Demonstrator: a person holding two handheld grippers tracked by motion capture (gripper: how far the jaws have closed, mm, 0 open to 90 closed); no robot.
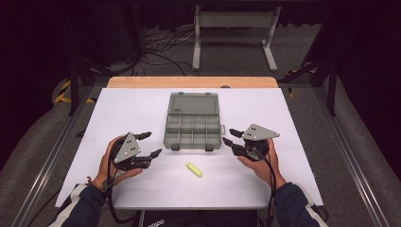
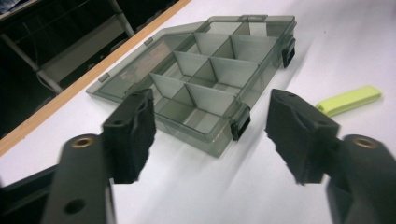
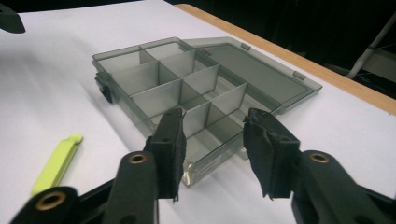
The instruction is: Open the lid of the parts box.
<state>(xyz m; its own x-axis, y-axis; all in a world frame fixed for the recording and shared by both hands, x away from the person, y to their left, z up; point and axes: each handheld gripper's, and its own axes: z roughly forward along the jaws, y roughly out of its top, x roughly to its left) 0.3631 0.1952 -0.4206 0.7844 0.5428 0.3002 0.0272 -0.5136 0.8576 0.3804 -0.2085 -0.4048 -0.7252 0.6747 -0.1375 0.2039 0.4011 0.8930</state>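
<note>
A smoky grey compartment box (image 1: 194,124) lies open in the middle of the white table, its lid (image 1: 194,102) folded flat on the far side; the compartments look empty. A small yellow-green bar (image 1: 194,169) lies on the table in front of the box. My left gripper (image 1: 149,144) is open to the box's left, jaws aimed at its near left corner (image 2: 219,140), with the bar (image 2: 350,100) beyond its right jaw. My right gripper (image 1: 231,136) hovers open at the box's right edge, jaws on either side of its near corner (image 3: 205,154). The bar (image 3: 56,163) lies to the left.
The white sheet (image 1: 127,109) covers a wooden table whose edge (image 1: 189,82) shows at the back. Beyond stand a white metal frame (image 1: 234,33) and floor cables (image 1: 161,45). Metal rails (image 1: 352,156) run along both sides.
</note>
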